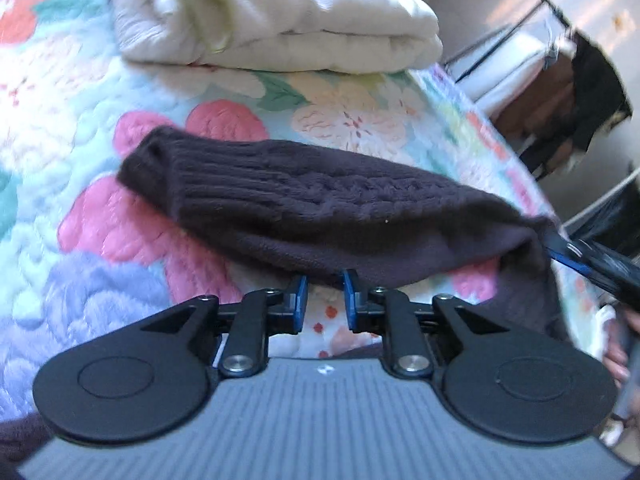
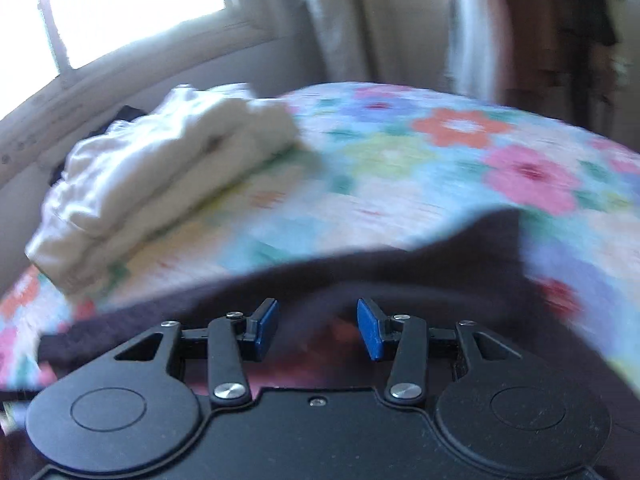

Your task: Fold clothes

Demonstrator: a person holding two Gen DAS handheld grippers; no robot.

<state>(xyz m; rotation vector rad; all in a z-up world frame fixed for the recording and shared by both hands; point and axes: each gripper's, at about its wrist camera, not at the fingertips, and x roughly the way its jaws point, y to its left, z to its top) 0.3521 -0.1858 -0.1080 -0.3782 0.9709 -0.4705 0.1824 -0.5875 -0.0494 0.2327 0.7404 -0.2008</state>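
A dark purple knitted garment (image 1: 304, 204) lies on the floral quilt (image 1: 72, 128), partly folded, its ribbed end at the left. My left gripper (image 1: 325, 294) is open, its blue pads just at the garment's near edge, holding nothing. The right gripper shows at the right edge of the left wrist view (image 1: 560, 246), touching the garment's right corner. In the right wrist view the right gripper (image 2: 318, 328) is open, and the dark garment (image 2: 400, 276) lies just in front of and under its blue pads. That view is blurred.
A folded cream-white garment (image 1: 280, 20) lies on the quilt beyond the dark one; it also shows in the right wrist view (image 2: 160, 172). The bed edge (image 1: 492, 136) runs along the right, with a clothes rack and hanging clothes (image 1: 580, 92) past it. A window (image 2: 128, 4) is behind the bed.
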